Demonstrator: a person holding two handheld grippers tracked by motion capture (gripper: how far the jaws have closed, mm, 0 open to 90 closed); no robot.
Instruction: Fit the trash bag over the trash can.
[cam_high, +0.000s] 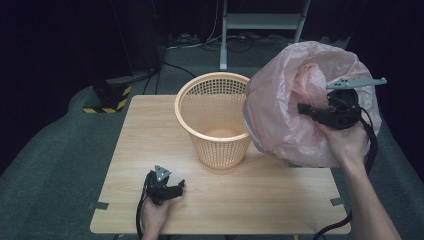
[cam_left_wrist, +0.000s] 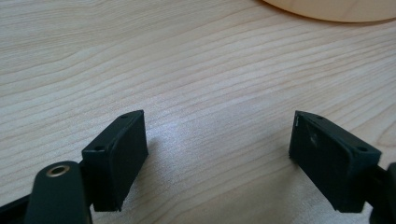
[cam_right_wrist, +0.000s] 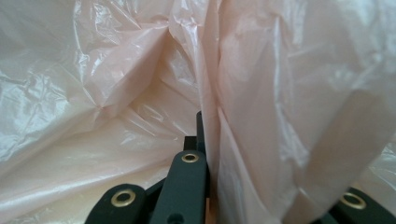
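The right tool (cam_high: 306, 108) pinches the pink bag (cam_high: 290, 115) aloft by the desk's right edge, ready to line the basket (cam_high: 214, 117), while the left tool (cam_high: 175, 189) rests open near the front edge.

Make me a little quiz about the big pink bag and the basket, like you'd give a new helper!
1. True or false: the left gripper is shut on the pink bag.
2. Which gripper holds the bag: A left, B right?
3. Fill in: the orange basket stands on the wooden ____.

Key
1. False; its jaws stand open above bare wood.
2. B; the bag's film is pinched between its jaws, raised beside the basket.
3. Table.
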